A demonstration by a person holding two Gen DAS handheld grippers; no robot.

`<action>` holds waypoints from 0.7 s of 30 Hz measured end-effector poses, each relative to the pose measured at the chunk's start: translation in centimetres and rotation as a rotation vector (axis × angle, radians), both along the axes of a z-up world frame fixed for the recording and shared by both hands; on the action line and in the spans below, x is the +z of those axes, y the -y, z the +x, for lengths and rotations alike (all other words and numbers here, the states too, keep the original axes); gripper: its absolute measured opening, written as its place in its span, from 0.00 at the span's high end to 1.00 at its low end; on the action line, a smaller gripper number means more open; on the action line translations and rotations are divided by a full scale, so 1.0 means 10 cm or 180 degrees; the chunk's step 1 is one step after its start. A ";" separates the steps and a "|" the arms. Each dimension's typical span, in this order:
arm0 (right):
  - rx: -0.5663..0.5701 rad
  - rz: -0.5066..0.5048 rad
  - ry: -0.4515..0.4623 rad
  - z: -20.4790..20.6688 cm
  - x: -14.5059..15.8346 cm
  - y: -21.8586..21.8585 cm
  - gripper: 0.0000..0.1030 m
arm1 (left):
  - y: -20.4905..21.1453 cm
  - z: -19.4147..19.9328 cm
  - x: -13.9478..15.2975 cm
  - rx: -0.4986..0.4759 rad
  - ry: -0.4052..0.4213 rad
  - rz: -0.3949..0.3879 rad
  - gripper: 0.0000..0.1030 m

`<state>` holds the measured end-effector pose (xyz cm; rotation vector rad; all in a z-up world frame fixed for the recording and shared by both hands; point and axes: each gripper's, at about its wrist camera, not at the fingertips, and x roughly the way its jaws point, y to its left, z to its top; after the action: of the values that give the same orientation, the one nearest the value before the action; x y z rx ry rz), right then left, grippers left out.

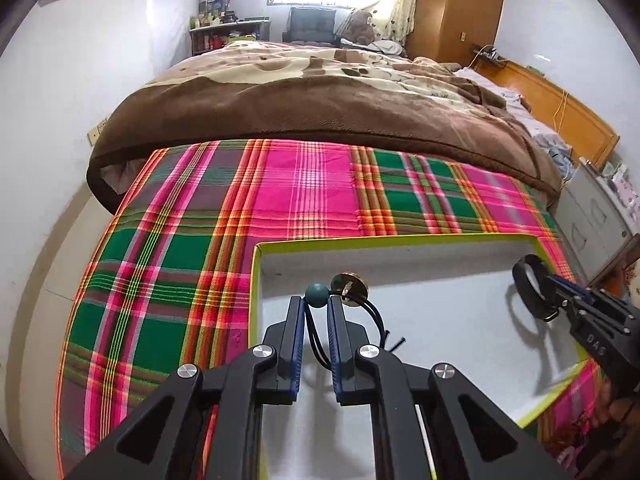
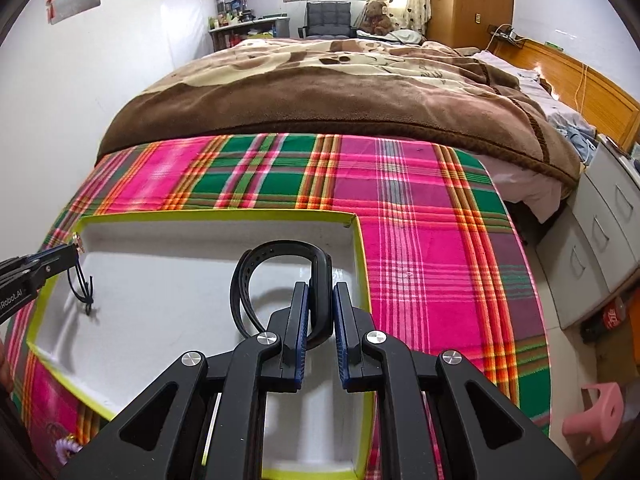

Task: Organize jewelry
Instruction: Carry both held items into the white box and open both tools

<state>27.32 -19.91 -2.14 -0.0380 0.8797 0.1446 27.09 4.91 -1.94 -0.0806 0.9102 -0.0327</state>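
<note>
While both hands hung over the white tray (image 1: 400, 252) with its lime-green rim, each tool was clamped on a piece. The left gripper (image 1: 316, 304) pinched a black cord necklace (image 1: 374, 316) just below its teal bead (image 1: 317, 295), a round brass pendant (image 1: 349, 287) dangling beside the right-hand finger. The right gripper (image 2: 321, 292) was closed on a black wristband (image 2: 276, 264), its looped strap arching above the tray floor. On the right tool's body I could read "DAS" (image 1: 596, 343); the left one's flank showed "Robot.AI" (image 2: 12, 300). The tray sat on a pink-and-green plaid cloth (image 2: 420, 216). A red-labelled bottle (image 2: 610, 316) lay on the floor, its writing too blurred to read.
</note>
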 end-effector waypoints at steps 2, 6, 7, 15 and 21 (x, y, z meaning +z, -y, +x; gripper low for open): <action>0.0000 -0.0029 -0.0006 0.02 -0.02 -0.03 0.88 | -0.01 0.03 -0.04 -0.0007 -0.0037 -0.0030 0.89; 0.0026 -0.0078 -0.0010 0.04 -0.01 -0.08 0.88 | 0.00 0.09 -0.12 0.0009 -0.0097 -0.0005 0.89; 0.0023 -0.0090 -0.0012 0.05 -0.01 -0.09 0.88 | -0.01 0.10 -0.13 0.0012 -0.0112 -0.0012 0.89; 0.0024 -0.0066 -0.0086 0.10 -0.03 -0.11 0.88 | 0.02 0.15 -0.20 -0.0011 -0.0168 -0.0002 0.88; 0.0023 -0.0076 -0.0145 0.14 -0.06 -0.10 0.88 | 0.02 0.14 -0.20 -0.0026 -0.0185 -0.0008 0.88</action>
<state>28.75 -18.94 -2.73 -0.0603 0.9269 0.1423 28.53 4.71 -3.97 -0.0806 0.9687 -0.0392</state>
